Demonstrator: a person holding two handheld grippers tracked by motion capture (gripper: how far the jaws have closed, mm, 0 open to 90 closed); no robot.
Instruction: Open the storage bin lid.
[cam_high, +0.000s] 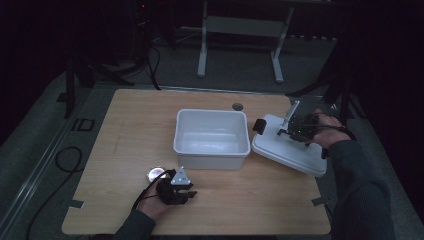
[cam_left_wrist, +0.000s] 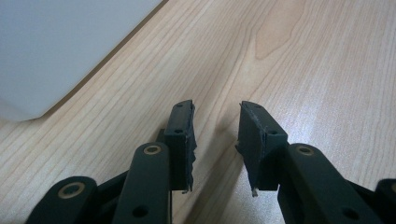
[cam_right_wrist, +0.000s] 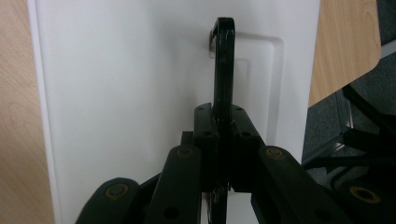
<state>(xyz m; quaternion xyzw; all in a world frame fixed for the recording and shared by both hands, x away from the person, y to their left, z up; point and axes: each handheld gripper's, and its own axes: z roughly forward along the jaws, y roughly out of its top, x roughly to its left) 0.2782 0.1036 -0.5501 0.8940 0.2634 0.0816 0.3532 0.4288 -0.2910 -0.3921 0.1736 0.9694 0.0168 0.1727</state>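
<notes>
Wooden table (cam_high: 125, 130): white bin (cam_high: 211, 137) at centre, white lid (cam_high: 285, 147) touching its right side at the table edge. Right gripper (cam_right_wrist: 223, 116) clamped on the lid's black handle (cam_right_wrist: 223, 70). Left gripper (cam_left_wrist: 215, 135) parted, empty, over bare wood beside the bin

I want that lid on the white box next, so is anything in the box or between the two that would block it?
Nothing visible does. The box looks bare inside, and the lid, held by its black handle in the right gripper, lies right beside it on the table.
</notes>
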